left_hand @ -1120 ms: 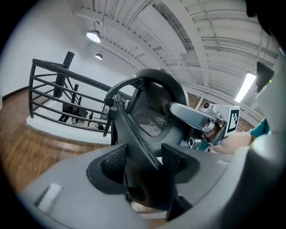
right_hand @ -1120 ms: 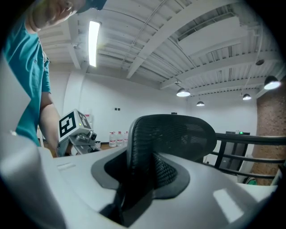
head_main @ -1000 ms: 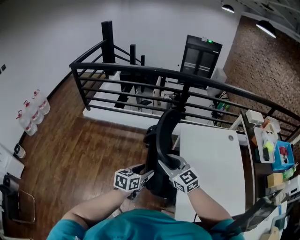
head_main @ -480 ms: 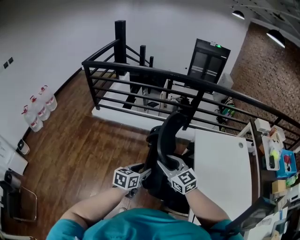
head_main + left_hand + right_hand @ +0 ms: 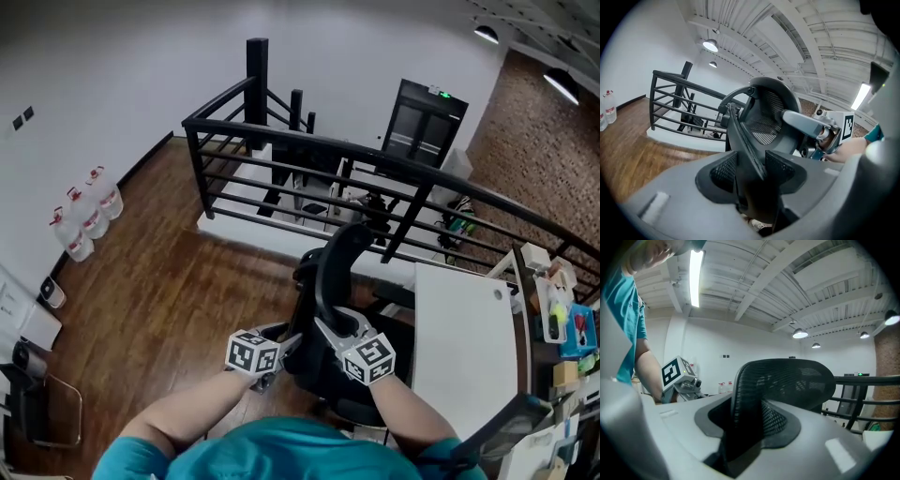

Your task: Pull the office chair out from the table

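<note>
Mezzanine room: wooden floor (image 5: 178, 281), black railing (image 5: 309, 150) ahead, white table (image 5: 464, 337) at the right.

Left side: mesh pads (image 5: 724, 171) about half closed, pressing the thin left rim of the backrest (image 5: 764, 117). Just drawn in on that rim by the left gripper (image 5: 747, 171). Right side: pads (image 5: 777, 420) at similar width, clamped on the opposite rim. Just eased open a touch by the right gripper (image 5: 745, 423), rim between them. Both set on the office chair (image 5: 333, 272), standing just left of the table edge, over open floor.

Likely trouble: slipping off the narrow rims under an uneven pull. Or swivelling the seat instead of rolling it, from one side leading.

Against a second ago: chair drawn away from the table, dark gap opened between them, table top further right in the head view.
</note>
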The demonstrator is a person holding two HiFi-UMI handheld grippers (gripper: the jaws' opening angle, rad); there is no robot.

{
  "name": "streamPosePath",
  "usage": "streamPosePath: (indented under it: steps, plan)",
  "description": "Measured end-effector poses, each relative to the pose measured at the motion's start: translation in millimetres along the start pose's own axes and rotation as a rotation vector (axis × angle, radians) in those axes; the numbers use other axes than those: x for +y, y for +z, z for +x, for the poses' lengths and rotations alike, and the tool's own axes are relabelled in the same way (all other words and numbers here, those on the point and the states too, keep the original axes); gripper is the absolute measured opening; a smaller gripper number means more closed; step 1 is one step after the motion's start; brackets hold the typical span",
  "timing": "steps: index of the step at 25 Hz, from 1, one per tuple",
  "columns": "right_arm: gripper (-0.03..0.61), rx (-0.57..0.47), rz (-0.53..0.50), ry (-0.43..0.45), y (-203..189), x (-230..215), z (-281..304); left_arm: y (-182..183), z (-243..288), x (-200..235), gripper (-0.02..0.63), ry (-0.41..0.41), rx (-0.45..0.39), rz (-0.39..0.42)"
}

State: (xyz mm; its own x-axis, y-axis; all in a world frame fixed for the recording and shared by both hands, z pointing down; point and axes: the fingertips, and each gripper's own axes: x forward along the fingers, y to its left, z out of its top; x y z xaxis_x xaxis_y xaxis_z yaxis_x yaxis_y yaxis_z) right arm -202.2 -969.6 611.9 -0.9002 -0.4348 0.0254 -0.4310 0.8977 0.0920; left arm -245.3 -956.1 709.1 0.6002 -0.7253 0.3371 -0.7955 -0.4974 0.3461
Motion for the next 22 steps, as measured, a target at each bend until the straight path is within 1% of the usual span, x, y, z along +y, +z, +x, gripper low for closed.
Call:
streamPosePath:
  steps: [4,10,14,16,19,22]
  plan:
    - [0.153,0.002,0.001,0.011,7.7,28.5,34.2,2.0,-35.5,26.7,0.192,-0.005,0.011,0.011]
    - [0.160,-0.011,0.008,0.036,15.5,79.1,93.7,1.8,-96.4,77.4,0.186,0.011,0.000,0.013]
    - [0.166,-0.025,0.015,0.065,23.8,100.6,130.9,9.0,-126.5,109.5,0.180,0.040,-0.008,0.023]
    - [0.172,-0.035,0.022,0.087,27.7,107.7,150.4,14.9,-138.5,127.4,0.175,0.056,-0.020,0.015]
    - [0.179,-0.046,0.046,0.115,33.4,116.4,182.6,25.4,-156.5,157.8,0.143,0.096,-0.048,-0.004]
    - [0.187,-0.067,0.075,0.133,44.1,128.3,214.1,35.5,-177.8,186.0,0.133,0.120,-0.049,-0.016]
